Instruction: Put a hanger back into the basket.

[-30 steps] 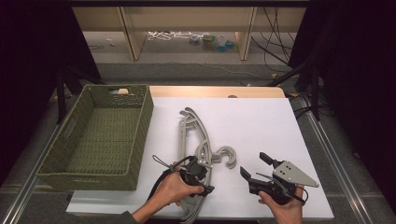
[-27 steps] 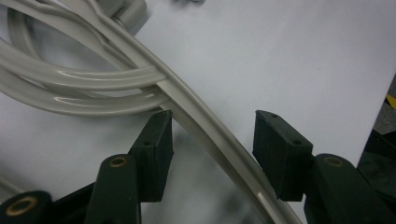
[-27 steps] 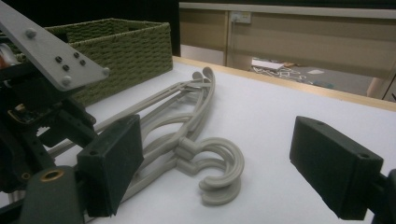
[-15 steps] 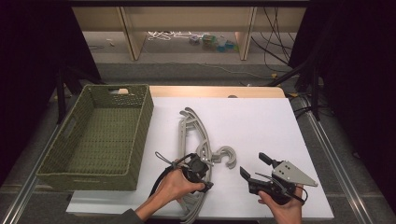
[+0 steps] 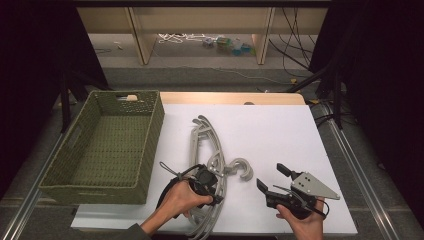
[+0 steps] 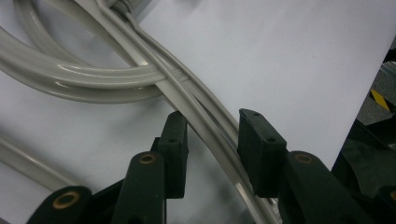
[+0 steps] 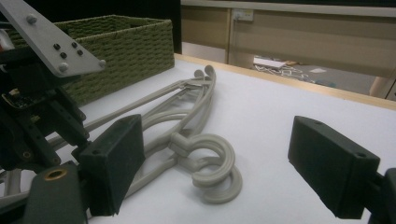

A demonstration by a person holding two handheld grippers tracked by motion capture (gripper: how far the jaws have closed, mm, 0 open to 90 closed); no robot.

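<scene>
High view: grey plastic hangers (image 5: pixel 210 165), stacked loosely, lie on the white table sheet (image 5: pixel 280 130) just right of the green woven basket (image 5: pixel 100 145). Their hooks curl out on the side away from the basket, and their lower arms run toward the near edge of the sheet.

Left gripper (image 5: pixel 206 184) sits over the lower part of the hangers, close to the basket's near right corner, held by the left hand (image 5: pixel 180 200). In the left gripper view its jaws straddle one hanger arm (image 6: pixel 205 116): the rail passes diagonally between the two black pads (image 6: pixel 175 149). Jaws have just been closing, with the rail between them; a narrow gap shows on both sides of the rail, so the pads do not yet press on it.

Right gripper (image 5: pixel 272 180) rests low over the sheet, right of the hangers and well apart from the basket, held by the right hand (image 5: pixel 305 222). Its jaws stand wide apart with nothing between them. The right gripper view looks past both pads (image 7: pixel 112 161) to the hooks (image 7: pixel 215 168), with the basket (image 7: pixel 121 37) beyond.
</scene>
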